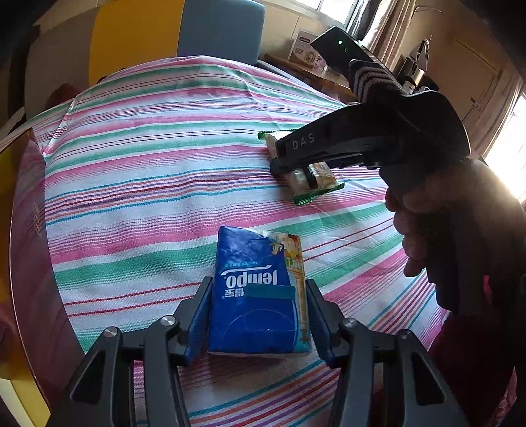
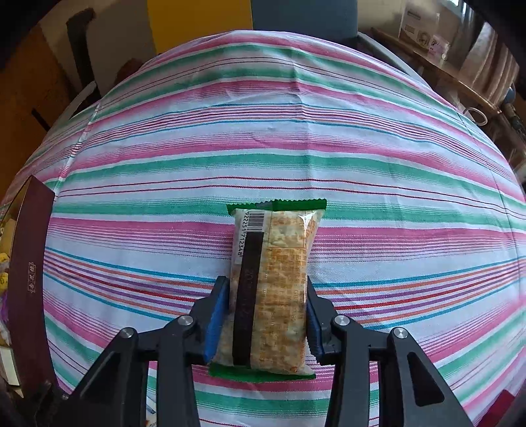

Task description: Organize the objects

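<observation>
Now: left hand-held gripper [image 1: 258,315] clamps crinkly tissue pack [image 1: 256,292] | right hand-held gripper [image 2: 266,315] grips glossy cracker packet [image 2: 273,295]

A lived-in home room. The tabletop [image 2: 296,138] wears a household cloth striped pink, green and white. Behind it curtains [image 1: 378,29] hang by a bright window [image 1: 325,5], a wooden side table [image 2: 460,82] carries a cardboard box [image 2: 417,26], and a white mug [image 2: 476,115] sits nearby.

Matt woven striped cloth [image 2: 328,138]; glossy crinkled plastic on tissue pack [image 1: 253,279] and clear cracker wrapper [image 2: 279,279].
</observation>
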